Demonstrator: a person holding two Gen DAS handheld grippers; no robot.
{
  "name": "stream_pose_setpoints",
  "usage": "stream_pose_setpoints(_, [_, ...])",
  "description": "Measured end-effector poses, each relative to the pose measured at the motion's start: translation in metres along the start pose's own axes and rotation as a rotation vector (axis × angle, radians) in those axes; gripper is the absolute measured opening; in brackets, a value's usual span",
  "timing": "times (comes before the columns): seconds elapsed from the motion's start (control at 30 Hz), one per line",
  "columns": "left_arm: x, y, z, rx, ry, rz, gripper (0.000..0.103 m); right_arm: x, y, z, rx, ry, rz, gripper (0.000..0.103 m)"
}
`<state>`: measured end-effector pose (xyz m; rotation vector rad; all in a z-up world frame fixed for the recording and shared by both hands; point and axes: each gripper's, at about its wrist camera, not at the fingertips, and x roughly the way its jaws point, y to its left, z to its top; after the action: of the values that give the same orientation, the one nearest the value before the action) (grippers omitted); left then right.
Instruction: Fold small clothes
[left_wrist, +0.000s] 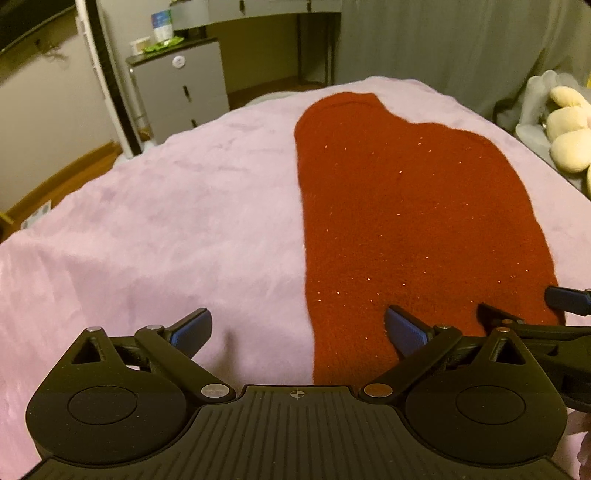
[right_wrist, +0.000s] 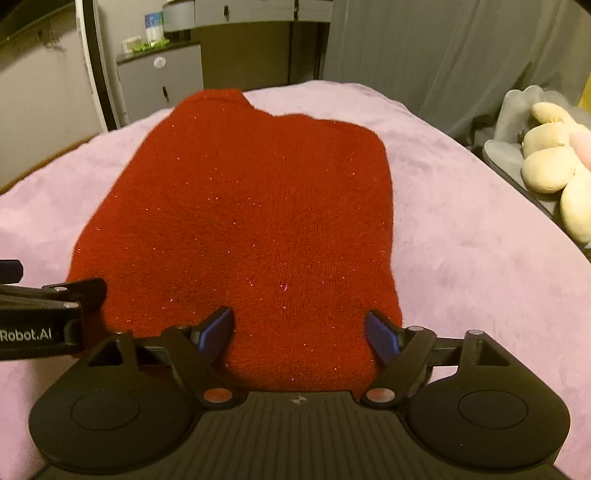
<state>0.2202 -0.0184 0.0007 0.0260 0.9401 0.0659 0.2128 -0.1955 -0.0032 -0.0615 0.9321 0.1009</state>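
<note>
Lavender plush bedding (left_wrist: 147, 221) covers the whole working surface, with a grey drawer cabinet (left_wrist: 181, 88) and dark desk beyond its far edge and a cream stuffed toy (right_wrist: 550, 162) off to the right side.

Starting at the left gripper (left_wrist: 297, 330): its blue-padded jaws stand wide apart, holding nothing. Between them lies the near left corner of the red knit garment (left_wrist: 399, 221); one pad sits over bare bedding, the other over the red cloth. Whether the pads touch the fabric cannot be told.

Just to its right, the right gripper (right_wrist: 299, 330) is likewise spread, empty, and straddles the near right portion of the garment's hem. The two tools sit close together, side by side.

Ahead of both, the garment (right_wrist: 251, 206) lies flat and fairly smooth, running away from the jaws toward the far edge of the bed, where one narrower part juts out at the far left.

This looks like the start of a fold: both tools are lined up at the near hem but have not gripped. The next move probably calls for closing each on its stretch of hem, pinching all layers, then lifting evenly and carrying the edge forward over the body without dragging the knit askew.
</note>
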Motion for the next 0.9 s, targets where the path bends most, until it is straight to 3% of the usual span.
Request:
stream_pose_setpoints(0.23, [-0.017, 0.002, -0.015, -0.009, -0.042, 0.005, 0.103, -0.024, -0.005, -0.021, 0.016, -0.054, 0.028, 0.084])
stream_pose_setpoints(0.33, [-0.042, 0.0, -0.03, 0.008, -0.087, -0.008, 0.103, -0.046, -0.005, -0.038, 0.019, -0.01, 0.081, 0.086])
stream_pose_setpoints(0.47, [-0.064, -0.002, -0.047, 0.011, -0.072, -0.025, 0.103, -0.074, -0.002, -0.06, 0.03, -0.004, 0.077, 0.099])
stream_pose_setpoints(0.9, [-0.092, 0.012, -0.046, 0.037, -0.023, 0.037, 0.103, -0.112, 0.002, -0.055, 0.072, 0.008, 0.047, 0.099])
